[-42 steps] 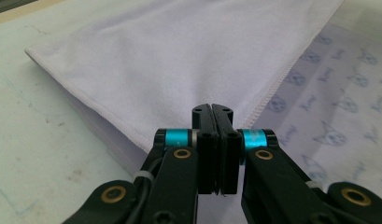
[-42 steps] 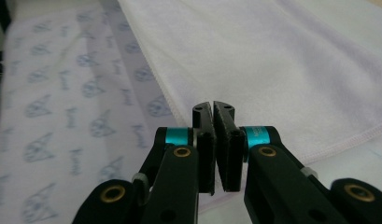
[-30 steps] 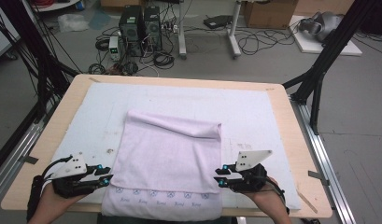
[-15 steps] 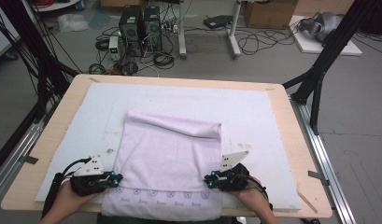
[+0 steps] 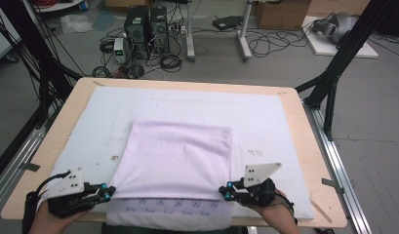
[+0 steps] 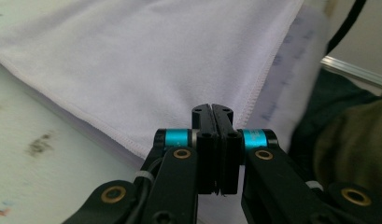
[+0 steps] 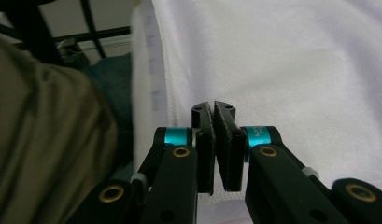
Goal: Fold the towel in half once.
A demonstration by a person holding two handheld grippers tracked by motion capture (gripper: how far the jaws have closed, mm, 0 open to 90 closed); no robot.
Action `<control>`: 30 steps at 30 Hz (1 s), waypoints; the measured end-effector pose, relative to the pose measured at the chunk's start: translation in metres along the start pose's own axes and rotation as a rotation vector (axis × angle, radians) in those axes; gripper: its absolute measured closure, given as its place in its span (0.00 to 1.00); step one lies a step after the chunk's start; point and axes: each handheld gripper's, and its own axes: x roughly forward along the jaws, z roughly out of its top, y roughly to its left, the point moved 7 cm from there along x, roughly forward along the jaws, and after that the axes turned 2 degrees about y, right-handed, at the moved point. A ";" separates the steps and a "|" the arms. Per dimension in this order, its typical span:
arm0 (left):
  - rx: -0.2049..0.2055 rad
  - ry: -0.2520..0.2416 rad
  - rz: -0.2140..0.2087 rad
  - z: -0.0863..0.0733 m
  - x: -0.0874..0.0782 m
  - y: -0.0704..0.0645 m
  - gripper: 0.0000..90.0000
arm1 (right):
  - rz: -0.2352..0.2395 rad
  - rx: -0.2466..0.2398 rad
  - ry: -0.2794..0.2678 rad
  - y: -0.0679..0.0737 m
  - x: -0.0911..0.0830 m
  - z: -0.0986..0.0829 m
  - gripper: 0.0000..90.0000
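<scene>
Tongs' (image 6: 212,108) grip on towel (image 5: 177,161) unclear

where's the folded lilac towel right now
In the high view the folded lilac cloth towel lies on the white padded mat at the table's near edge, between the two hand-held grippers.

Towel (image 5: 175,161) folded, on mat (image 5: 265,122), mat on table (image 5: 304,131). Towel middle of table, toward near edge; lower layer (image 5: 170,212) sticks out nearer than upper layer, hangs over near table edge. Left gripper (image 5: 105,193) at towel's near left corner, right gripper (image 5: 226,191) at near right corner. Computer towers (image 5: 147,24) on floor beyond far edge, cables (image 5: 270,46) to their right. Black frame legs (image 5: 333,73) right of table.
</scene>
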 end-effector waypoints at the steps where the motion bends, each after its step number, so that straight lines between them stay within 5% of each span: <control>1: 0.008 0.006 -0.009 -0.002 -0.003 -0.006 0.98 | 0.009 0.002 -0.005 0.007 -0.003 -0.002 0.96; 4: 0.017 0.014 -0.017 -0.007 -0.004 -0.015 0.91 | 0.064 0.021 -0.006 0.021 -0.006 -0.006 0.87; 8: -0.009 0.018 0.016 -0.008 0.004 0.000 0.78 | 0.036 0.047 -0.012 0.004 -0.004 -0.007 0.80; 14: -0.040 0.018 0.075 0.005 0.028 0.043 0.68 | -0.064 0.086 0.004 -0.050 0.004 -0.002 0.68; 25: -0.114 -0.007 0.167 0.049 0.085 0.141 0.60 | -0.212 0.160 0.017 -0.160 0.015 0.014 0.61; 30: -0.193 0.007 0.187 0.056 0.108 0.184 0.63 | -0.245 0.178 0.046 -0.195 0.019 0.018 0.57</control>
